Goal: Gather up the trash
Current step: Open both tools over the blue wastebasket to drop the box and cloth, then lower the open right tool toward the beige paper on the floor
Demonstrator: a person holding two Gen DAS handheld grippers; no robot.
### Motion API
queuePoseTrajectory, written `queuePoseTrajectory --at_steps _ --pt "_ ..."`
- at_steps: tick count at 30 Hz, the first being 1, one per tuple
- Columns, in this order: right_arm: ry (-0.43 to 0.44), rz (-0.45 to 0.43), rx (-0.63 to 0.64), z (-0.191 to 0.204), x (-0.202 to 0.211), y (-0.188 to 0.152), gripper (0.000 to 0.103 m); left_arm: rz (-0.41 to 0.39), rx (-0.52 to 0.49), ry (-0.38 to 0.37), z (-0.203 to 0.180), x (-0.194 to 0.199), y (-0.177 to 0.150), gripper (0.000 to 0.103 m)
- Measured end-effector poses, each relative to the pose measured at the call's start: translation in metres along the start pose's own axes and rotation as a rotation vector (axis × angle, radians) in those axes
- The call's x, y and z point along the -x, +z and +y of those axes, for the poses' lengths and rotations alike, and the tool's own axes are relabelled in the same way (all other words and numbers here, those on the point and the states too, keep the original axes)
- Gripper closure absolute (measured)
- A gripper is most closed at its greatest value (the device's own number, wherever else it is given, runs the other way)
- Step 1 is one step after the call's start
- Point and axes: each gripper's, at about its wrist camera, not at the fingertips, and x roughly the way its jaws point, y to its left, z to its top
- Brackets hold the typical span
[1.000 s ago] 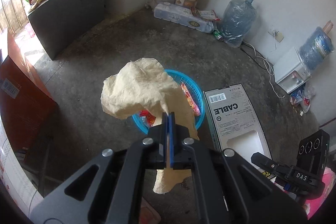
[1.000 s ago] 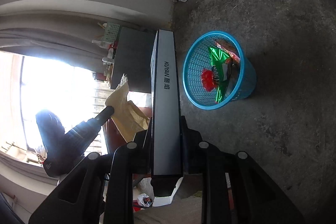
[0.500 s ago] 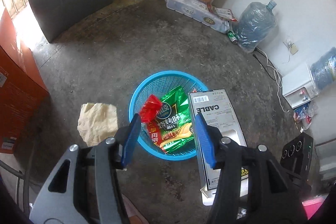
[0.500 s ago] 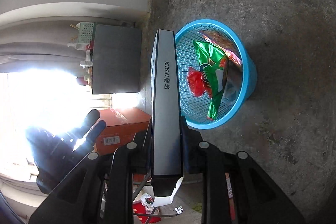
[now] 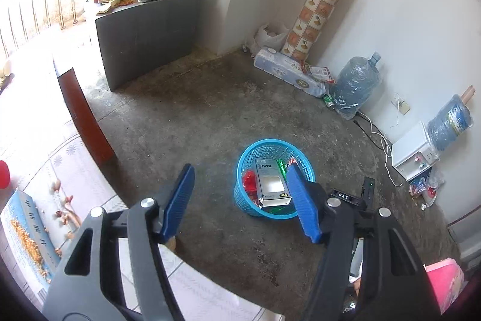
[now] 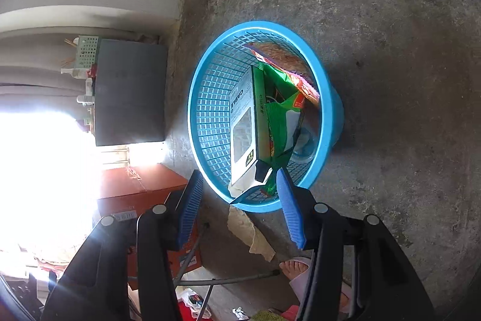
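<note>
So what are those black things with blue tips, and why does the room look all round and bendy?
They are two grabbing tools that a person holds, one in each hand. A tiny wide-eyed camera sits on each, so each picture looks along its own tool and bends the room. The left tool and the right tool both stand open, holding nothing; their jaws have just been opening. On the floor stands a blue basket with a white CABLE box and snack wrappers inside. A crumpled brown paper lies outside, beside it.

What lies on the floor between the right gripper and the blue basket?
A crumpled tan paper lies just outside the blue basket, below its rim, between it and the open right gripper; right wrist view.
</note>
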Motion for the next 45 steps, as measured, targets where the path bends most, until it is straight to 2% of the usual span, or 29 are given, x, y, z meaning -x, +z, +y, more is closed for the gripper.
queuePoseTrajectory --at_steps 3,6,11,14,17,22,27,28,30,34,39,43,45 --pt "0.002 -0.019 0.057 -0.008 0.026 -0.023 0.053 -0.021 0.028 0.017 0.022 0.038 -0.017 0.042" --pt "0.010 0.006 0.107 -0.019 0.046 -0.056 0.053 -0.050 0.043 0.023 0.039 0.074 -0.036 0.037" --pt "-0.005 0.135 0.155 -0.053 0.037 -0.121 0.053 -0.082 0.058 0.091 0.064 0.123 -0.071 0.034" --pt "-0.068 0.268 0.217 -0.064 -0.001 -0.163 0.053 -0.087 0.095 0.103 0.083 0.145 -0.083 0.034" --pt "-0.130 0.420 0.332 -0.056 -0.056 -0.200 0.053 -0.110 0.129 0.121 0.099 0.164 -0.090 0.034" --pt "-0.314 0.533 0.622 -0.015 -0.170 -0.240 0.053 -0.161 0.165 0.150 0.122 0.198 -0.097 0.034" --pt "-0.550 0.520 0.982 0.026 -0.286 -0.277 0.053 -0.199 0.202 0.228 0.151 0.231 -0.099 0.032" --pt "-0.566 0.508 1.035 0.035 -0.304 -0.283 0.053 -0.204 0.217 0.241 0.158 0.237 -0.100 0.032" --pt "-0.587 0.480 1.130 0.053 -0.337 -0.297 0.042 -0.206 0.253 0.268 0.172 0.247 -0.100 0.032" --pt "-0.587 0.443 1.268 0.082 -0.390 -0.324 0.033 -0.212 0.338 0.305 0.200 0.263 -0.103 0.032" --pt "-0.617 0.447 1.384 0.090 -0.438 -0.350 0.031 -0.227 0.408 0.331 0.224 0.273 -0.107 0.031" --pt "-0.639 0.445 1.369 0.086 -0.457 -0.347 0.030 -0.218 0.434 0.344 0.237 0.268 -0.109 0.031" --pt "-0.632 0.426 1.358 0.083 -0.459 -0.342 0.020 -0.211 0.442 0.341 0.242 0.264 -0.111 0.031"
